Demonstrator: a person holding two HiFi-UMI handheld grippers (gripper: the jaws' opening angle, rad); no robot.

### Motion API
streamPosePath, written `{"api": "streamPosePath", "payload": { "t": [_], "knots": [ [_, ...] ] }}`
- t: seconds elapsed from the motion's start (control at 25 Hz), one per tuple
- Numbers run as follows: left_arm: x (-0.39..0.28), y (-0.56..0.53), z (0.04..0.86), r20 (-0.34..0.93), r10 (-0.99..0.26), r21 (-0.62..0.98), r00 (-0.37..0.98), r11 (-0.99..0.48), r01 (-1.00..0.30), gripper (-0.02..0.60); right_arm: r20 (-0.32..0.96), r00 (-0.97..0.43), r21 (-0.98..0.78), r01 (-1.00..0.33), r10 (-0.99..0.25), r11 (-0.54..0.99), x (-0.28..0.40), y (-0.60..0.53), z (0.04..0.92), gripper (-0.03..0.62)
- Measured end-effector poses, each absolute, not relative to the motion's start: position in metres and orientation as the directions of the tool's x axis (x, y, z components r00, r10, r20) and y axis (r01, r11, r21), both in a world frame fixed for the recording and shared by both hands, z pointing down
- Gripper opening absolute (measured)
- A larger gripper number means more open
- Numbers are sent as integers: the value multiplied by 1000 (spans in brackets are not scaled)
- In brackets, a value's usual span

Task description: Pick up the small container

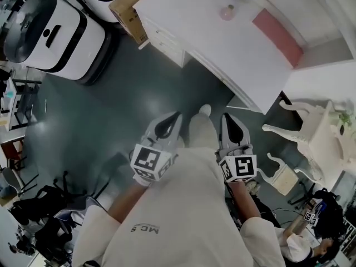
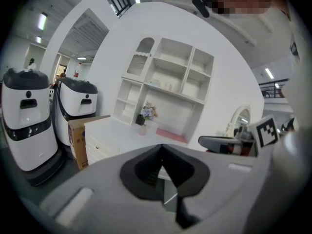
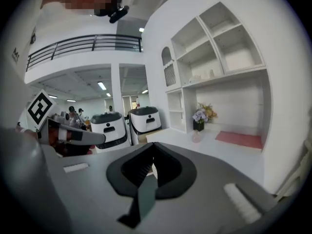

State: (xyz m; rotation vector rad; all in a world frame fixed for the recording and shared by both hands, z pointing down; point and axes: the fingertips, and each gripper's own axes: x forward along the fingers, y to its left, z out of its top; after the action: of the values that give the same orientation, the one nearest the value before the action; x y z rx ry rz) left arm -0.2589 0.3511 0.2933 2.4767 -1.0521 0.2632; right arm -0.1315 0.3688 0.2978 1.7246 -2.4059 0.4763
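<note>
1. Left claw (image 1: 167, 128): lower centre of the head view, held close in front of the person's pale top (image 1: 189, 227). Its jaws are together with nothing between them. Its marker cube (image 1: 149, 161) sits behind the jaws.
2. Right claw (image 1: 233, 129): lower centre of the head view, just right of the left one. The right gripper view shows its jaws together and empty. Its marker cube (image 1: 240, 167) sits behind the jaws.
3. Small container (image 1: 227, 12): pinkish, at the upper centre of the head view. It stands on the white surface (image 1: 222, 54), well apart from both claws. It is too small to make out its form, perhaps a round jar.
4. White surface: runs diagonally across the upper right of the head view, with drawers along its near side.
5. Pink mat (image 1: 278, 36): lies flat on the surface, to the right of the container and not touching it.
6. Flowers (image 2: 147, 112): in a dark pot at the centre left of the left gripper view, just behind the container.
7. Shelf unit (image 3: 219, 48): white with open compartments, at the upper right of the right gripper view, above the surface.
8. Two white robots (image 1: 50, 29): at the upper left of the head view, on the dark floor (image 1: 111, 110).
9. Cardboard box (image 1: 130, 13): at the upper centre-left, between the robots and the surface.
10. White chair (image 1: 308, 132): at the right edge of the head view, beside the surface.
</note>
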Motion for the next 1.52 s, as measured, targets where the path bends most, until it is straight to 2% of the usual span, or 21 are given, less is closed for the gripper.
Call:
{"api": "streamPosePath", "payload": {
  "t": [0.12,0.28,0.48,0.68,0.96,1.52],
  "knots": [
    [-253,307,300,347,-636,322,689,-609,-725,0,340,-334,-218,-937,-879,272,-125,324,312,-5],
    [-226,244,301,358,-630,317,689,-612,-724,0,322,-320,-224,-940,-891,256,-95,260,314,-3],
    [-160,153,291,373,-638,275,674,-618,-737,0,331,-225,-138,-972,-916,189,-17,163,323,-3],
    [-98,70,277,379,-666,226,642,-606,-762,0,328,-276,-171,-958,-903,231,39,79,329,-3],
    [-55,-4,293,399,-691,220,602,-566,-795,0,294,-336,-178,-939,-895,294,71,-17,343,5],
    [-46,-74,344,453,-671,246,587,-539,-805,0,329,-356,-137,-934,-875,329,81,-108,401,17]
  ]
}}
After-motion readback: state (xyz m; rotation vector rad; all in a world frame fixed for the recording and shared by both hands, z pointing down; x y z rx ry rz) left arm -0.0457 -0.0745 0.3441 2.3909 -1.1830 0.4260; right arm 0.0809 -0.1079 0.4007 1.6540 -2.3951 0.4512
